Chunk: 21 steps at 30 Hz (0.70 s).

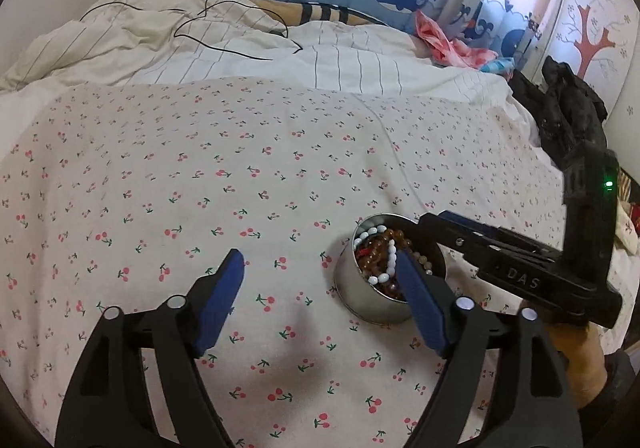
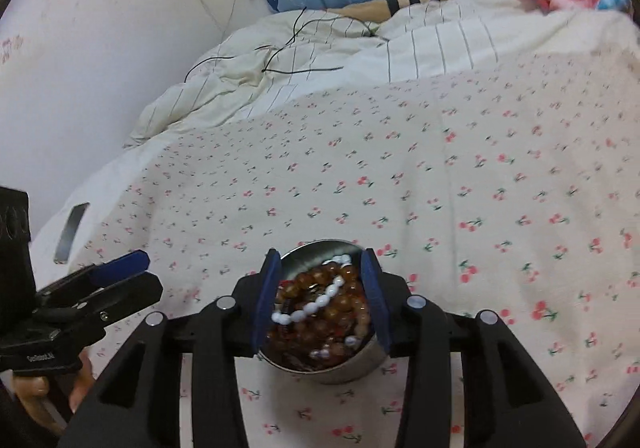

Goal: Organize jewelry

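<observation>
We see a small round tin [image 2: 320, 358] low in the middle of the right wrist picture, sitting on the cherry sheet [image 2: 460, 188]. It is full of brown beads [image 2: 344, 312], and a string of white beads [image 2: 316, 306] lies on top. Our right gripper [image 2: 322, 298] hangs over the tin with its blue pads about as wide apart as the tin. It holds nothing. Our left gripper [image 1: 320, 304] is wide open and holds nothing. In its picture the tin [image 1: 368, 302] sits low and right of the middle, partly behind the right blue pad [image 1: 420, 308]. A striped blanket [image 1: 168, 36] lies bunched at the upper left.
</observation>
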Motion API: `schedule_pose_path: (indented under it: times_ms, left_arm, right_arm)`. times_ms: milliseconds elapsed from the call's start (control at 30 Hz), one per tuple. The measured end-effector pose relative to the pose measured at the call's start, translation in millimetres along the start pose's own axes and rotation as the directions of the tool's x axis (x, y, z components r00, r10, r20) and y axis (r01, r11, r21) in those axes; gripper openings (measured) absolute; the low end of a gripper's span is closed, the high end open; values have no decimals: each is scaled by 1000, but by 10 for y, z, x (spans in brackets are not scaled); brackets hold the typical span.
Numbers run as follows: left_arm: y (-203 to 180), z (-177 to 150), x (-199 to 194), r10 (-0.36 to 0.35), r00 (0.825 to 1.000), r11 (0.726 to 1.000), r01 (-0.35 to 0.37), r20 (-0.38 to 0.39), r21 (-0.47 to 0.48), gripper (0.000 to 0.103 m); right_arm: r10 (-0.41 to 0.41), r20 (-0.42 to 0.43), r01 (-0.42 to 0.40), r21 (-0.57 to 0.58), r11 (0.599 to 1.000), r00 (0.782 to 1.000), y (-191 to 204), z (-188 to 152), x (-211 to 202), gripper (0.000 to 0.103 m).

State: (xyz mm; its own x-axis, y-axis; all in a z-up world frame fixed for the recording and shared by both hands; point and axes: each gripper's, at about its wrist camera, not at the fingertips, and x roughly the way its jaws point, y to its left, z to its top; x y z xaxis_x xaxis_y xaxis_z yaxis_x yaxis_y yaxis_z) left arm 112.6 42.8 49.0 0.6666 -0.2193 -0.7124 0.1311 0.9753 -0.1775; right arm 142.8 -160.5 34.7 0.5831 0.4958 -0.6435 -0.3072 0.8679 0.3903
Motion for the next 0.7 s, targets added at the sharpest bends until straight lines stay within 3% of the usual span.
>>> schedule_pose_path:
  times_ms: [100, 367, 567, 700]
  left_arm:
    - [-29, -30, 1, 13, 1000, 1000, -13, 2, -6, 85]
    - [-184, -231, 7, 79, 997, 997, -78, -8, 25, 94]
    - [-248, -479, 21, 134, 990, 991, -133, -35, 31, 95]
    - [-335, -509, 39, 173, 985, 982, -171, -24, 83, 95]
  right_arm:
    - [-38, 19, 39, -38, 999, 999, 32, -65, -126, 42]
    - [-216, 12, 215, -167, 962, 976, 199, -615, -543, 75]
    - [-272, 4, 270, -126, 955, 962, 129, -768, -607, 83]
    - [-294, 16, 294, -136, 946, 956, 146, -777, -606, 88]
